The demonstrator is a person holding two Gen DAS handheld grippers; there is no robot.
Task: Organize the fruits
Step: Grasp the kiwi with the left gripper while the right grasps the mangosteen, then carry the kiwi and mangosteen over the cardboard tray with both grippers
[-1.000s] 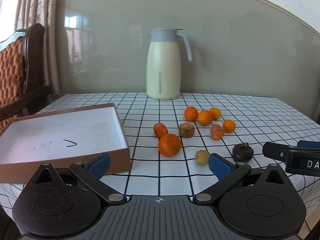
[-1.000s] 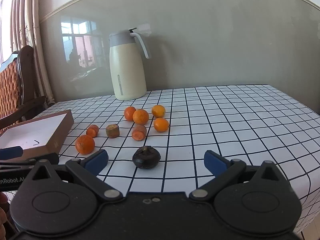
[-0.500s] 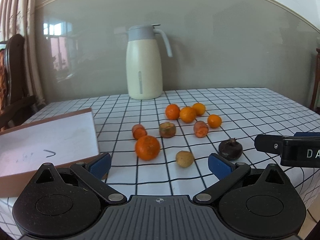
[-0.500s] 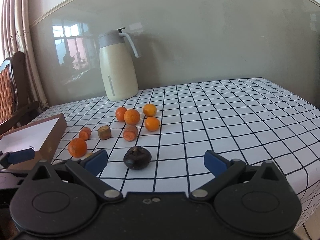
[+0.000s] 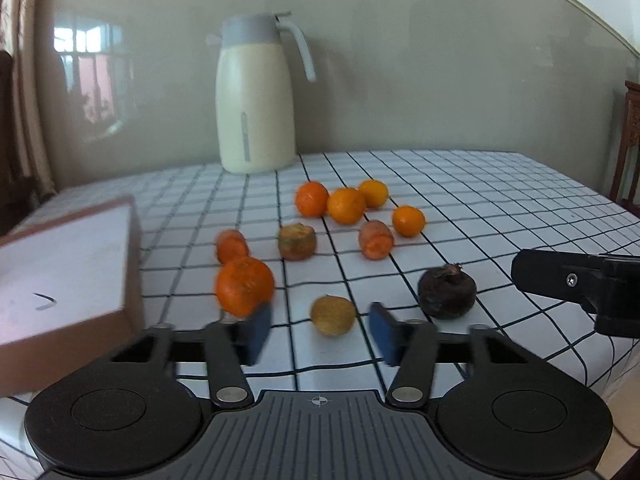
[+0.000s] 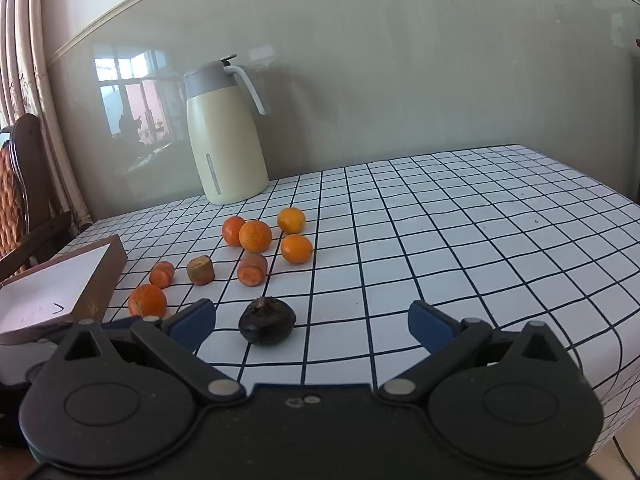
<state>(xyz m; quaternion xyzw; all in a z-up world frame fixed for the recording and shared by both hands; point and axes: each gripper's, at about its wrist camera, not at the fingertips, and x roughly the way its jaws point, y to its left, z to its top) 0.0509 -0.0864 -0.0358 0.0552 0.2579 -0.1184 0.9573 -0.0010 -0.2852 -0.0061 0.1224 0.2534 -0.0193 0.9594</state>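
While the left hand-held gripper (image 5: 320, 330) is held open, its blue pads flank the small yellow-brown fruit (image 5: 333, 315) at the near edge of the desk (image 5: 500, 200); nothing is gripped yet. The right hand-held gripper (image 6: 312, 322) is also open and empty, with the dark round fruit (image 6: 267, 321) just beyond it. For a sound grasp, the fruit should be centred between the pads and closure applied gently. The large orange (image 5: 245, 286) lies just left; the box (image 5: 60, 272), judged the destination, sits at far left.
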